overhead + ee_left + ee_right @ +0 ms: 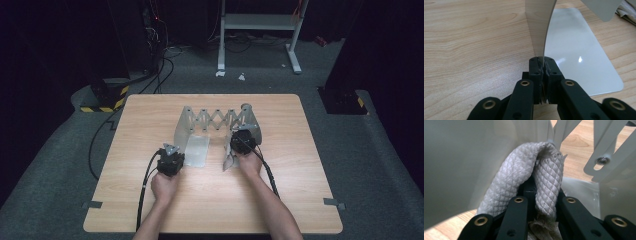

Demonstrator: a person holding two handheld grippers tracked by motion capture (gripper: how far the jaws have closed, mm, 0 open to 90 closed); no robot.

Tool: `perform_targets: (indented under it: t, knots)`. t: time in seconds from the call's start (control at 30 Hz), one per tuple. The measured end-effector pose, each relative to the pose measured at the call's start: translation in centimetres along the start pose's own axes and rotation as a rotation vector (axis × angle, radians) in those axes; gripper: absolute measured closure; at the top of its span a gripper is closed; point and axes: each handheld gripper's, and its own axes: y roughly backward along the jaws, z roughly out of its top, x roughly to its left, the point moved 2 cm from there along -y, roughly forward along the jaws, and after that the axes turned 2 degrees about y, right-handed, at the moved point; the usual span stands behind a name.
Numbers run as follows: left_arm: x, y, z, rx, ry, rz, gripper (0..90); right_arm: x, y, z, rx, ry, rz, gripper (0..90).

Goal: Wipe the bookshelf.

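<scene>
A grey folding rack with scissor links stands mid-table. Its left side panel stands upright, and my left gripper is shut on that panel's lower edge; in the high view this gripper sits at the panel's near end. A quilted grey cloth is folded over my right gripper, whose jaws are closed on it. In the high view the cloth hangs beside the right gripper at the rack's right panel. The scissor links rise just beyond the cloth.
A flat glossy white sheet lies on the wooden table between the rack's side panels, also seen as a pale sheet from above. Cables trail from both grippers toward the near edge. Bare wood surrounds the rack.
</scene>
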Motion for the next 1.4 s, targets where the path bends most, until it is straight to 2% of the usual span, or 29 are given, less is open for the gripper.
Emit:
perform_targets:
  t: [0.13, 0.43, 1.4]
  knots:
    - [0.0, 0.0, 0.0, 0.001, -0.002, 0.0, 85.2, 0.1, -0.2, 0.0, -0.005, 0.019, -0.014, 81.7]
    - [-0.2, 0.0, 0.0, -0.002, -0.013, 0.016, 85.0, 0.3, 0.1, -0.4, -0.004, 0.024, -0.015, 81.6]
    - [-0.2, 0.0, 0.0, -0.003, -0.018, 0.022, 85.0, 1.9, 3.3, -3.5, -0.01, 0.102, 0.025, 81.4]
